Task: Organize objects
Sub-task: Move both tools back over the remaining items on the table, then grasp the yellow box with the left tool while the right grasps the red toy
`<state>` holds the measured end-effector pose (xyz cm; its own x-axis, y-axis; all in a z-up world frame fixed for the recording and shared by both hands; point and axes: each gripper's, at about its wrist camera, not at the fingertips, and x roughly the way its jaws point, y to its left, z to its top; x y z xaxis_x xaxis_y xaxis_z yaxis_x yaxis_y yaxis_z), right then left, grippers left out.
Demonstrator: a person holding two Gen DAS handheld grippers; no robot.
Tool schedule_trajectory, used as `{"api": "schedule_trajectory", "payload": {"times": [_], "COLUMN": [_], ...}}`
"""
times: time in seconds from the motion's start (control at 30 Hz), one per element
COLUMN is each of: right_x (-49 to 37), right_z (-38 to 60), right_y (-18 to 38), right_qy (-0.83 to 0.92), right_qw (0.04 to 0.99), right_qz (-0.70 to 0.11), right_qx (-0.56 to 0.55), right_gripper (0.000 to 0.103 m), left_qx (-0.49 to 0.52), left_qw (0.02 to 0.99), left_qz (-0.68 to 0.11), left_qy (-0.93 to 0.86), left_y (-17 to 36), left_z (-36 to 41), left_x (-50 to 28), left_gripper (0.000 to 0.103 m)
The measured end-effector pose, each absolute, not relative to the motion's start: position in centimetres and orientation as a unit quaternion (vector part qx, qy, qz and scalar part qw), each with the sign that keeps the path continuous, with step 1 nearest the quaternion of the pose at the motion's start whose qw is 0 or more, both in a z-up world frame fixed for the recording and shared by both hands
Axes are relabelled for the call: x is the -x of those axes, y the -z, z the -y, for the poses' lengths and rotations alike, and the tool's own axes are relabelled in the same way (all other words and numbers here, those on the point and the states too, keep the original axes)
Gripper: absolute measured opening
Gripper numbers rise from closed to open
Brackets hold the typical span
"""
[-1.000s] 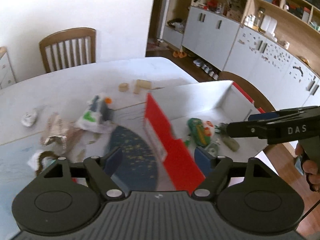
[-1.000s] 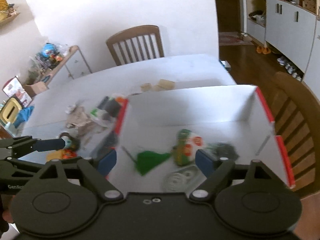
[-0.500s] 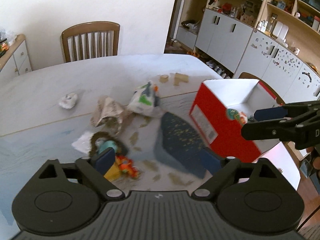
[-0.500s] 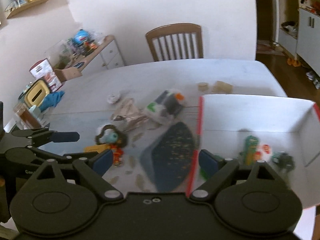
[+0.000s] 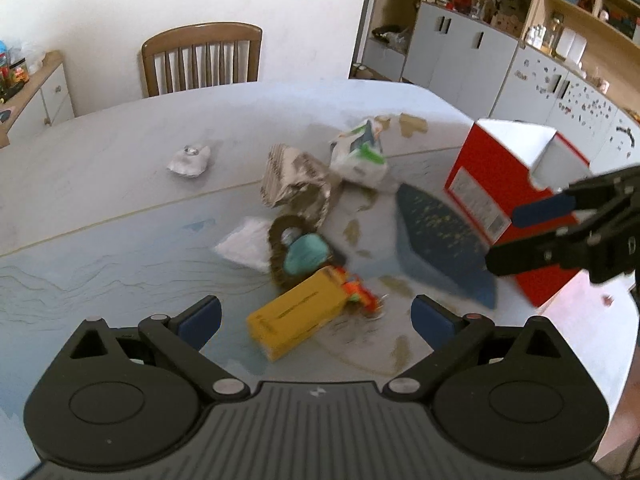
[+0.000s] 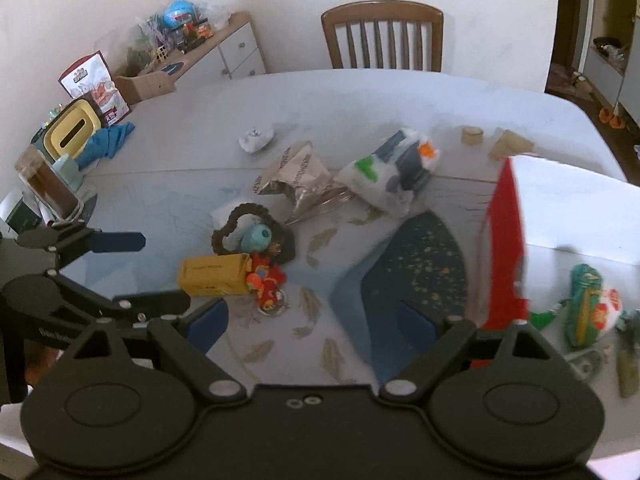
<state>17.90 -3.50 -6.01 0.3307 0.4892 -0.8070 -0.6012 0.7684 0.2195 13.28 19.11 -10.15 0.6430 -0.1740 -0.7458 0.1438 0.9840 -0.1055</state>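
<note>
A loose pile lies on the table: a yellow box (image 5: pixel 298 314) (image 6: pixel 214 274), a red-orange toy (image 5: pixel 360 294) (image 6: pixel 266 280), a brown ring around a teal piece (image 5: pixel 296 252) (image 6: pixel 250 236), a crumpled foil bag (image 5: pixel 296 184) and a white plastic bag (image 5: pixel 358 154). A dark speckled pouch (image 5: pixel 440 240) (image 6: pixel 416 272) leans against the red box (image 5: pixel 492 184) (image 6: pixel 506 240), which holds a green packet (image 6: pixel 586 304). My left gripper (image 5: pixel 316 318) (image 6: pixel 160 272) hovers open over the yellow box. My right gripper (image 6: pixel 312 320) (image 5: pixel 524 234) hangs open and empty near the pouch.
A white crumpled scrap (image 5: pixel 190 158) and small wooden blocks (image 6: pixel 472 135) lie farther back. A wooden chair (image 5: pixel 202 58) stands behind the table. A cluttered sideboard (image 6: pixel 180 40) is at the left, and grey cabinets (image 5: pixel 520 60) at the right.
Both grippers have swung left, away from the red box and toward the pile. The left jaws have widened. The box has slid to the right side of both views.
</note>
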Motion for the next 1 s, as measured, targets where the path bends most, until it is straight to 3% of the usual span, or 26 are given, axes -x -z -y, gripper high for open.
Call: {"api": "schedule_trajectory", "payload": {"times": [0.43,0.57,0.73,0.87,0.93,1.0], "right_x": [-19.1,-19.4,-19.6,-19.5,-19.4,-19.4], "right_z": [-1.0,-2.0,-3.2,-4.3,-4.6,-4.8], "right_y": [11.1,12.2,12.9,13.0,13.1,13.2], "right_qy": [-0.313,-0.314,-0.325,-0.333,-0.336,-0.339], "right_qw": [0.788,0.783,0.774,0.771,0.769,0.767], "right_qz": [-0.523,-0.528,-0.532,-0.528,-0.529,-0.528], "right_qx": [0.081,0.095,0.107,0.123,0.129,0.131], "right_gripper": [0.087,0.075,0.072,0.063,0.059,0.055], "left_qx": [-0.020,-0.027,-0.034,-0.031,-0.023,-0.022], "left_qw": [0.903,0.902,0.901,0.901,0.901,0.900], "left_qz": [-0.418,-0.417,-0.413,-0.414,-0.415,-0.415], "left_qy": [0.097,0.113,0.127,0.125,0.127,0.131], "left_y": [14.2,14.9,15.5,15.9,16.0,16.1], "left_z": [-20.8,-21.1,-21.2,-21.5,-21.7,-21.7], "left_x": [-15.0,-15.2,-15.4,-15.9,-16.0,-16.0], "left_gripper": [0.102,0.102,0.102,0.101,0.098,0.088]}}
